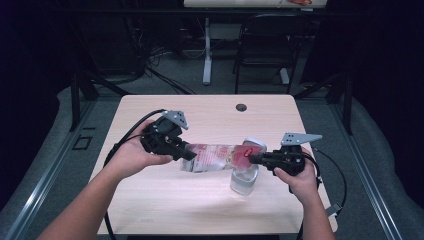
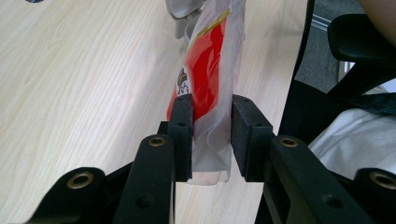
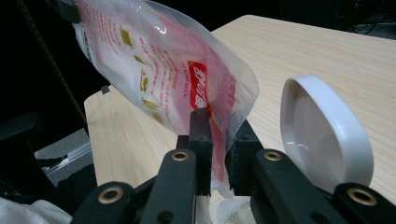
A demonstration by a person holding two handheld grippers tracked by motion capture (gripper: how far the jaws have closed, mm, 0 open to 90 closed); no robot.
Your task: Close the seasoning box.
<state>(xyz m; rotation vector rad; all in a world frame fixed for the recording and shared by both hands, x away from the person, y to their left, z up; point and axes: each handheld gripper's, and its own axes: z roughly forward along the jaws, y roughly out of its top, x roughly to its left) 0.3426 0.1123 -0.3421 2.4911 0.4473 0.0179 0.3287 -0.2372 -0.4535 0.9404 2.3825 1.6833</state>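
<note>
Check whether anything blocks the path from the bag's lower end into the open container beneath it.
Nothing visible does. The plastic bag hangs between the left gripper and right gripper, both clamped on it. Its right end sits just over the clear container, whose white hinged lid stands flipped open to one side.

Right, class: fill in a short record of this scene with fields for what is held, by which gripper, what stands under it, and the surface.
held item: clear pouch with red print, stretched level between both grippers
left gripper: jaws shut on one end of the pouch
right gripper: jaws shut on the other end
below: clear container, white hinged lid open
surface: light wooden table
</note>
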